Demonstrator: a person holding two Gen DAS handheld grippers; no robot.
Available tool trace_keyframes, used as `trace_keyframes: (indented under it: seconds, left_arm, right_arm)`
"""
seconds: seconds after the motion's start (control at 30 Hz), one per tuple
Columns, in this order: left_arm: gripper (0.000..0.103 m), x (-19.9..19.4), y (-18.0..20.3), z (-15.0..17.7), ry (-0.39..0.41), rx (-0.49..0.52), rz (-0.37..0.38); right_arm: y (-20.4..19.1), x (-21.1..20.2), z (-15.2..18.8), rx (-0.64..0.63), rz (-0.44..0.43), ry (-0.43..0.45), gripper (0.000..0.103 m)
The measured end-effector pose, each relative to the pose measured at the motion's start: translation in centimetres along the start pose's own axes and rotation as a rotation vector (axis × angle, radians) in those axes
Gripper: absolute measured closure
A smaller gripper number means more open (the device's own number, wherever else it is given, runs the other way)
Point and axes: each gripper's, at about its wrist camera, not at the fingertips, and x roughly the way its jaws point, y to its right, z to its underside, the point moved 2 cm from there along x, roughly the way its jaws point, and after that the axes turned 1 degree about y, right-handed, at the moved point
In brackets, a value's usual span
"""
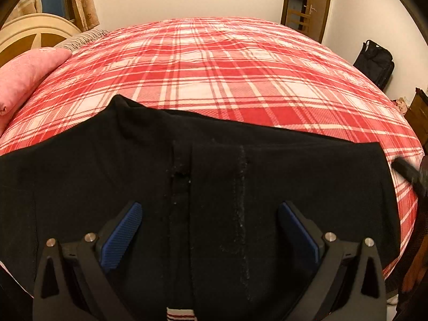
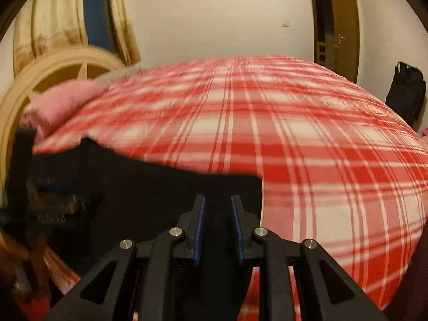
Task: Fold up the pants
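Black pants (image 1: 203, 176) lie folded across the near edge of a bed with a red and white plaid cover (image 1: 219, 61). My left gripper (image 1: 210, 208) is open, its blue pads wide apart above the pants, touching nothing. My right gripper (image 2: 218, 200) stands over the right end of the pants (image 2: 149, 195), its blue pads close together with a strip of black cloth between them. The right gripper's tip also shows in the left wrist view (image 1: 406, 169) at the pants' right edge. The right view is blurred by motion.
A pink pillow (image 1: 24, 77) and a cream headboard (image 1: 34, 30) are at the left. A black bag (image 1: 375, 62) stands by the wall at the right, beside a wooden door (image 1: 307, 2). The plaid cover (image 2: 307, 133) stretches away beyond the pants.
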Motion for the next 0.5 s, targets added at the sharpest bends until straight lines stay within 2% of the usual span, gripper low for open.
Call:
trace_keyframes:
  seconds: [0.07, 0.13, 0.3, 0.43, 0.5]
  left_arm:
    - [0.000, 0.0, 0.0, 0.0, 0.000, 0.002, 0.001]
    - [0.000, 0.0, 0.0, 0.0, -0.003, 0.006, 0.000]
    - [0.000, 0.0, 0.0, 0.0, -0.005, 0.005, 0.005]
    - [0.000, -0.5, -0.8, 0.2, -0.019, 0.004, 0.026]
    - [0.000, -1.2, -1.9, 0.5, -0.012, -0.012, 0.024]
  right_arm:
    - [-0.2, 0.8, 1.5, 0.007, 0.001, -0.046, 0.082]
    - [0.0, 0.7, 2.3, 0.040, 0.002, -0.020, 0.082]
    - [0.1, 0.8, 2.5, 0.056, -0.011, -0.029, 0.081]
    - [-0.6, 0.4, 2.0, 0.042, -0.027, -0.067, 0.078]
    - [-1.8, -0.5, 1.4, 0.050, -0.099, -0.041, 0.078]
